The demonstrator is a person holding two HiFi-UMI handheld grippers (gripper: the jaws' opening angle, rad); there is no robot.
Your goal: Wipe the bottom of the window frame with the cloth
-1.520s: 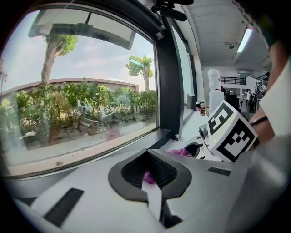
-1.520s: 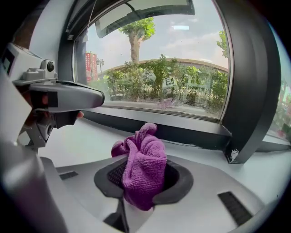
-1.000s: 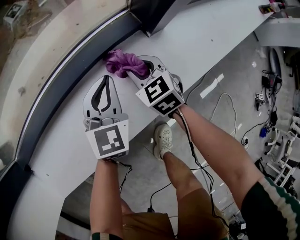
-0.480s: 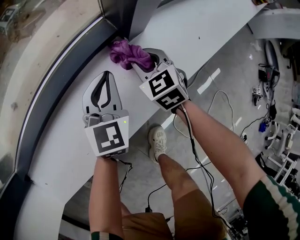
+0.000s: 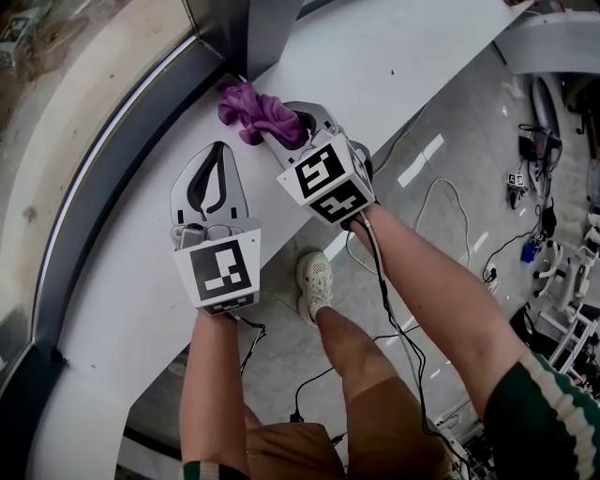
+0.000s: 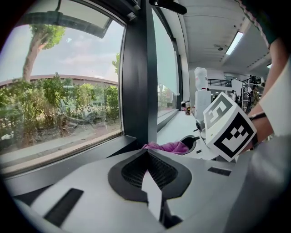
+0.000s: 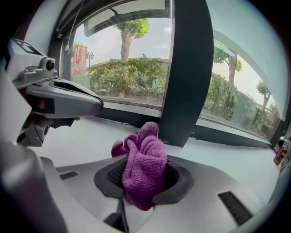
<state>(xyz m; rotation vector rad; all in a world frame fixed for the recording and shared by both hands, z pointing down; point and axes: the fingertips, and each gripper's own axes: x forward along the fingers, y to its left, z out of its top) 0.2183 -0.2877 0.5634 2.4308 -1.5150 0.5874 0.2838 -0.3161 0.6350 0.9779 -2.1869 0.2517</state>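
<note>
nudged toward the frame post (image 5: 267, 28), right gripper (image 5: 281, 129) pinches the purple cloth (image 5: 251, 112); left gripper (image 5: 217, 152) sits pressed together.

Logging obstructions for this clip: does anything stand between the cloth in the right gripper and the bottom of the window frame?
Nothing visible does. The purple cloth, clamped in the right gripper, sits at the bottom frame rail beside the upright post; the left gripper rests off to the side on the sill.

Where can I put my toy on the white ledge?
The white sill is bare to the right of the dark post, and left of the left gripper. It's crowded where the right gripper holds the purple cloth.
</note>
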